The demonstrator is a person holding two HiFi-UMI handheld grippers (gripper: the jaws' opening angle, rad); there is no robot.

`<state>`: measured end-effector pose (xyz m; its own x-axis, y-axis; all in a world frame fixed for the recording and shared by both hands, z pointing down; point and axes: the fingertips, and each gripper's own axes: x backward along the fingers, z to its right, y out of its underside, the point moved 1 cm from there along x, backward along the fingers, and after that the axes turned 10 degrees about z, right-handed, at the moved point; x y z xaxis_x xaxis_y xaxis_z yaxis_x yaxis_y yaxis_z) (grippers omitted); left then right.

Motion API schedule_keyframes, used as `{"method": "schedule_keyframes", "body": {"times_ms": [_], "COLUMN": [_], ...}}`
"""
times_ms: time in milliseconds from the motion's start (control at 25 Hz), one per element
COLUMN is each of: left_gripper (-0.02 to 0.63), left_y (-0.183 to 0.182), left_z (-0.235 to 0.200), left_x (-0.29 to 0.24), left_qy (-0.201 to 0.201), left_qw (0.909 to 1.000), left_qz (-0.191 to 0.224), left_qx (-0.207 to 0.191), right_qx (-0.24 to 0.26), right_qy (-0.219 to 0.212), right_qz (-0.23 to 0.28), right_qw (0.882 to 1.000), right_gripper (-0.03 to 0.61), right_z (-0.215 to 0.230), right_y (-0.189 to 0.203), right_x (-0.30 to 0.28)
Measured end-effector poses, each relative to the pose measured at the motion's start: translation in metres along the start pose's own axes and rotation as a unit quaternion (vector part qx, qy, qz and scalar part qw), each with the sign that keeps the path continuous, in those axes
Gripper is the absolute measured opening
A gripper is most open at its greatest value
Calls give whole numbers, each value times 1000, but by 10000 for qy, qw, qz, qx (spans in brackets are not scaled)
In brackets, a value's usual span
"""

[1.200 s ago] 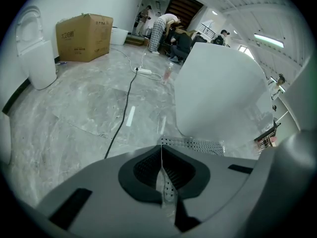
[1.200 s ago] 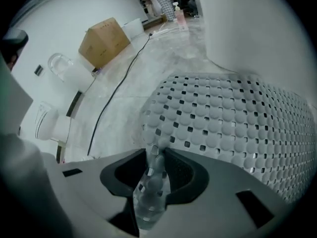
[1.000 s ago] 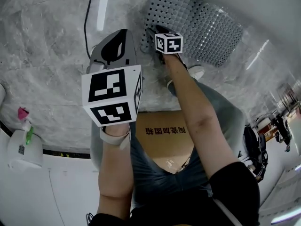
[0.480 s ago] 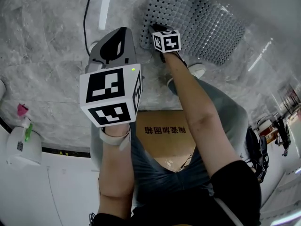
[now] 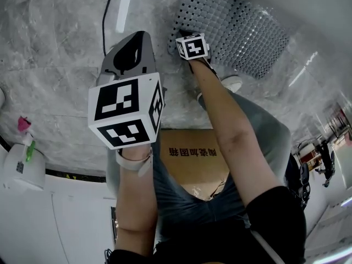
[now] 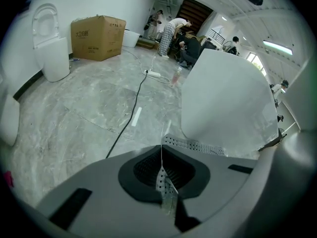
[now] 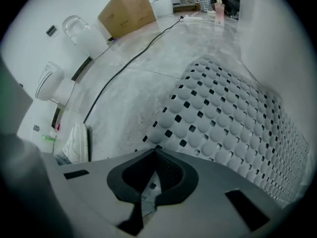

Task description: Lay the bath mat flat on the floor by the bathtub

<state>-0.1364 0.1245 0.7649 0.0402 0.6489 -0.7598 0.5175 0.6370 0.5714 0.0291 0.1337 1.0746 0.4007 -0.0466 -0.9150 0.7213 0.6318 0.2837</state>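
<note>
Two grippers are pinching one short end of the mat (image 5: 236, 29) | left gripper (image 6: 166, 192) is clamping its corner | right gripper (image 7: 148, 195), jaws just closing, is gripping mat nearer tub (image 5: 297, 1) | mat is lying beside tub, long axis running along tub, away from jaws

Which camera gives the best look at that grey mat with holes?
The head view: it shows most of the bath mat lying on the floor by the tub. The right gripper view shows its bumps and holes close up, a corner in the jaws. The left gripper view catches only a thin edge.
</note>
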Motion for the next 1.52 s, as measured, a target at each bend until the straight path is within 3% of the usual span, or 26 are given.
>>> {"method": "schedule_keyframes", "body": {"times_ms": [200,640,760,880,1000,1200,1320,1520], "left_gripper": [21,20,21,20,21,21,20,21], "left_y": [-8,-17,-11,-1,6,7,2,-2], "left_z": [-15,-28,-31,-31,-37,-61,-73,-86], "left_x": [1,-2,0,3,10,22,29,32], "left_qy": [-30,-10,-41,-75,-161,-364,-442,-540], "left_qw": [10000,9999,9997,9996,9995,9991,9987,9980], "left_qz": [51,76,32,-36,-59,-11,73,111], "left_qx": [-35,138,237,270,254,232,231,307], "right_qx": [46,280,231,586,843,627,646,633], "right_qy": [121,29,-32,-137,134,733,551,335], "right_qz": [-170,65,58,-138,-214,386,266,-87], "right_qw": [9998,9996,9997,9981,9961,9946,9960,9974], "right_gripper": [26,31,156,214,270,146,160,164], "right_z": [1,-12,-27,-43,-48,-31,-35,-23], "right_y": [1,-3,6,24,32,1,-13,-2], "right_x": [-11,2,9,12,18,15,0,-16]}}
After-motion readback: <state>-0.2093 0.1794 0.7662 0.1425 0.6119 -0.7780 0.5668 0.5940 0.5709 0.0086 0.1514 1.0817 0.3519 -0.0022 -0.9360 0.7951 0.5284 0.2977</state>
